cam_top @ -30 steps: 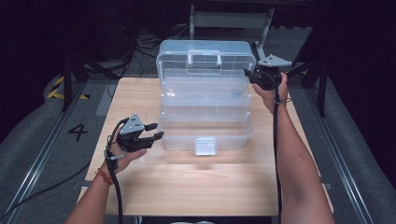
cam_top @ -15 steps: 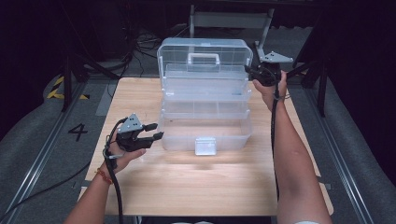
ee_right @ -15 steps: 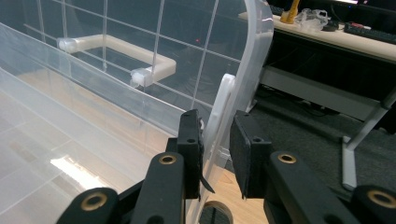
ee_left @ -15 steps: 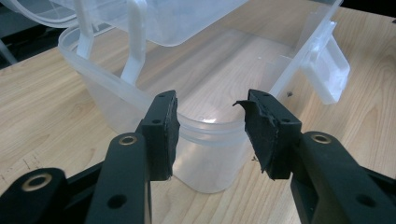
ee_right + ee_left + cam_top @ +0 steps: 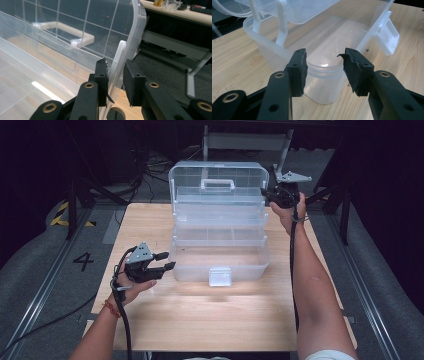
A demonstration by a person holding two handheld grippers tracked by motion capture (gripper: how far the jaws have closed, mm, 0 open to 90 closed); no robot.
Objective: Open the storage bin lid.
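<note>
Toolbox [image 5: 220, 235] lid edge clamped in right jaws; left jaws released beside its corner.

You can read one mark here: a dark numeral "4" [image 5: 83, 261] on the grey floor just left of the wooden surface [image 5: 225, 320]. The yellow and black hazard stripes [image 5: 62, 215] farther back on that floor carry no lettering.

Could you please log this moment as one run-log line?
right gripper: shut on lid edge | left gripper: open, at box base corner | lid: raised
</note>
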